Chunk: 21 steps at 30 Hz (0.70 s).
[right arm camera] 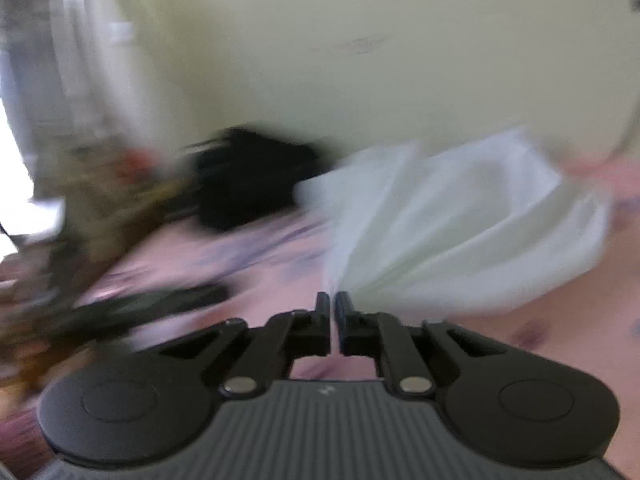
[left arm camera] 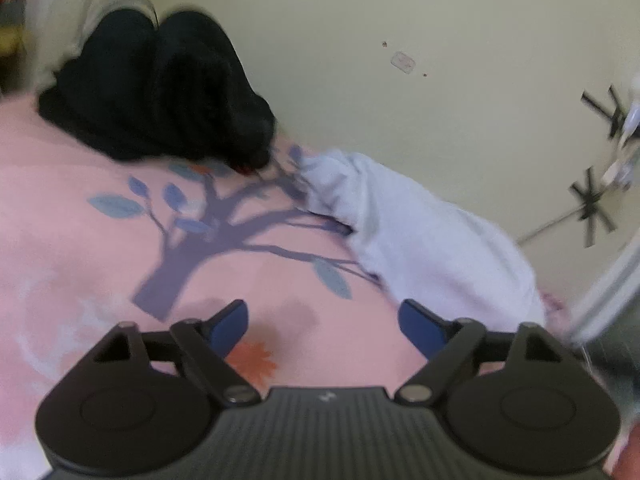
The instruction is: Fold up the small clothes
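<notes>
Lying crumpled on the pink bedsheet (left arm camera: 72, 240), the white garment (left arm camera: 420, 232) is the thing to look at: in the left wrist view it sits at about two o'clock from the frame's middle, a pale, faintly bluish-white heap with soft rounded folds, bunched rather than flat, its far end reaching up to the printed tree (left arm camera: 224, 232) on the sheet and covering some of the branches. Its near end lies close to the right-hand blue pad of the left gripper (left arm camera: 324, 322), though the cloth and the pad look apart. That gripper's tongs stand wide apart over bare sheet, with nothing between them but an orange leaf print (left arm camera: 254, 360).

At eleven o'clock a black garment (left arm camera: 160, 92) is piled in a dark, thick mound near the cream wall (left arm camera: 400, 20), touching the top of the tree print.

The right wrist view is heavily blurred. There the white garment (right arm camera: 460, 232) fills the two o'clock area, showing long creases fanning out from a narrow point just beyond the tips of the right gripper (right arm camera: 333, 304). Those tongs are drawn together; whether a corner of cloth is pinched between them cannot be told through the blur. The black garment (right arm camera: 248, 184) sits at eleven o'clock behind it.
</notes>
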Each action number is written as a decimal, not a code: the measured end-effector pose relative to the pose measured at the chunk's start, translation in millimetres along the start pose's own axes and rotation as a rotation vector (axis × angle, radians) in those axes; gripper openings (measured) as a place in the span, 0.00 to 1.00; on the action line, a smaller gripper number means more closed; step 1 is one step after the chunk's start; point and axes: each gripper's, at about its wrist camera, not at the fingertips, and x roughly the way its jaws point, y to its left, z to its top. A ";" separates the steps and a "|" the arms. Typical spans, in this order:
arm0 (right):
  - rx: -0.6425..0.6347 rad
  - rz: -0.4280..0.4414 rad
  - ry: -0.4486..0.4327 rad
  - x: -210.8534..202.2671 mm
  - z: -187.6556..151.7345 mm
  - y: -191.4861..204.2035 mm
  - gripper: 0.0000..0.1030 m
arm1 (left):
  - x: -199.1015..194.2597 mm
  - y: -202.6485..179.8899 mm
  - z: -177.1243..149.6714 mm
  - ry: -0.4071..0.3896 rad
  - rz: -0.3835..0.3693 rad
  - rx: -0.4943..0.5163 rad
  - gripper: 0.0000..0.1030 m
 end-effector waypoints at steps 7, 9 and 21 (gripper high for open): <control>-0.152 -0.019 -0.156 -73.4 -29.3 24.8 0.45 | 29.7 -10.2 47.2 0.020 -0.002 -0.057 0.91; -0.009 -0.199 -0.281 -80.4 -20.6 -9.6 0.83 | 56.6 -21.9 60.3 0.072 0.012 -0.046 0.90; 0.657 -0.103 -0.293 -30.3 -6.1 -159.8 0.09 | 50.5 -50.4 58.3 0.126 -0.129 -0.026 0.09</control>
